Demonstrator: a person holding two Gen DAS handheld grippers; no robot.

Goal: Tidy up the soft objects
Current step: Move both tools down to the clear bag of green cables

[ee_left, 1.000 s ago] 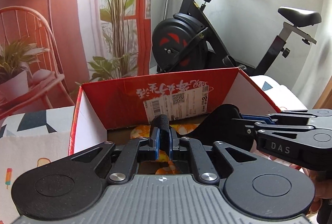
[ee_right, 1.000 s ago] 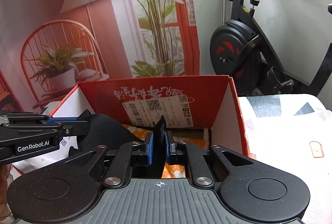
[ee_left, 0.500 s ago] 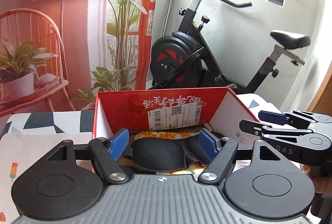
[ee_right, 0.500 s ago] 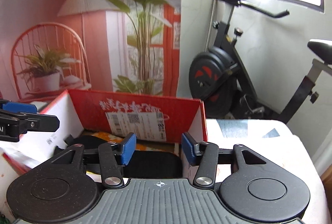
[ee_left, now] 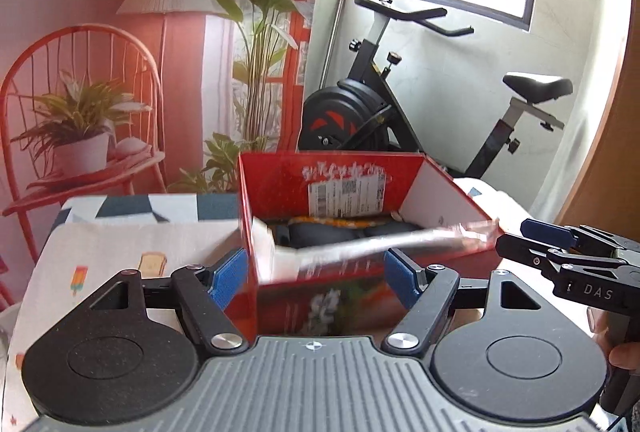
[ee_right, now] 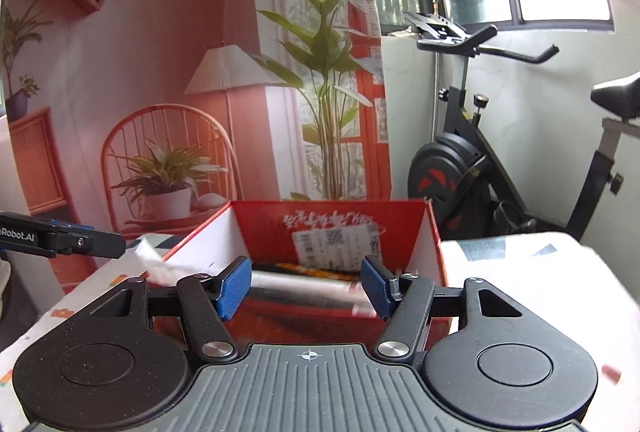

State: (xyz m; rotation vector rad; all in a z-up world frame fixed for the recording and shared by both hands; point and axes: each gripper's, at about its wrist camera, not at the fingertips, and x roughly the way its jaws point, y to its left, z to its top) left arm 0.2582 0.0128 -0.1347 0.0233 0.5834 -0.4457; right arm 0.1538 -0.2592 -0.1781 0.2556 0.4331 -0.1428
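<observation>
With the dark soft item (ee_left: 320, 234) lying inside the red cardboard box (ee_left: 440, 199) on the patterned worktop (ee_left: 120, 244), both the left gripper (ee_left: 316, 272) and right gripper (ee_right: 306, 286), jaws just opened and empty, are best drawing clear of the front flap.

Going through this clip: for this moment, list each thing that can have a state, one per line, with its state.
left gripper: open, nothing between the pads; jaws have just been opening.
right gripper: open, holding nothing; jaws have just been opening.
red box: open-topped, upright on the patterned cloth.
near flap: blurred, apparently swinging.
black soft item: lying inside the box, released.
orange patterned item: inside the box, behind the black one.
</observation>
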